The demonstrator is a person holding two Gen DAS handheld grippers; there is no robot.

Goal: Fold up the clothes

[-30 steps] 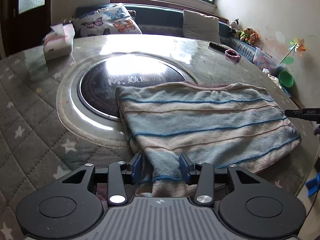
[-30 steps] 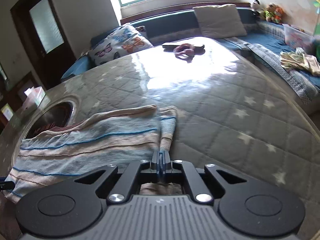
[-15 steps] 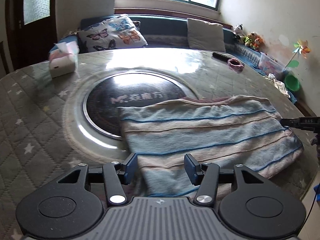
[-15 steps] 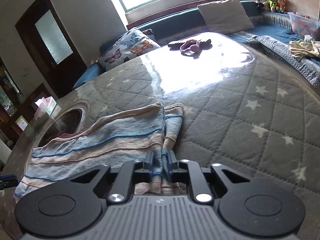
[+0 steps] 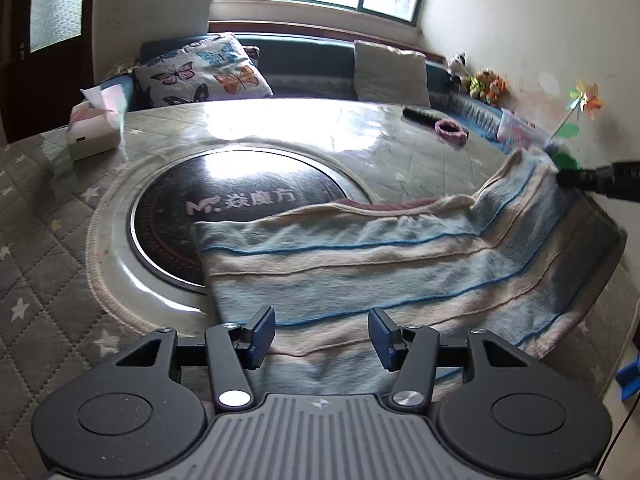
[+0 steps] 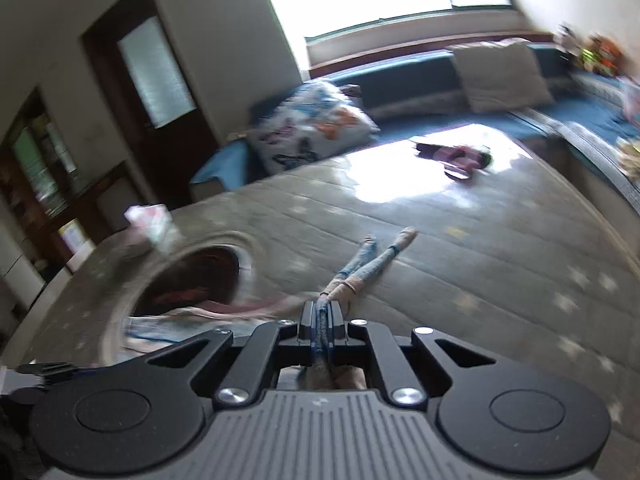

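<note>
A garment (image 5: 380,256) with pale blue and cream stripes lies flat on the quilted table (image 5: 48,240), partly over the round black hotplate (image 5: 240,208). My left gripper (image 5: 322,334) hovers open over its near edge, the pads apart and not pressing the fabric. In the left wrist view my right gripper (image 5: 576,178) holds the far right corner lifted off the table. The blurred right wrist view shows that gripper (image 6: 322,316) closing tight on a pinch of cloth, with the striped fabric (image 6: 368,268) stretching away from the jaws.
A tissue box (image 5: 94,136) stands at the table's far left. A black remote (image 5: 420,114) and a pink hair tie (image 5: 452,132) lie at the far right. Behind the table runs a blue sofa with a butterfly cushion (image 5: 200,72). The table's edge drops off at right.
My right gripper has risen and pulled the garment's far right corner up off the table. The left jaws have spread a little wider, and the near edge now lies flat under them.
</note>
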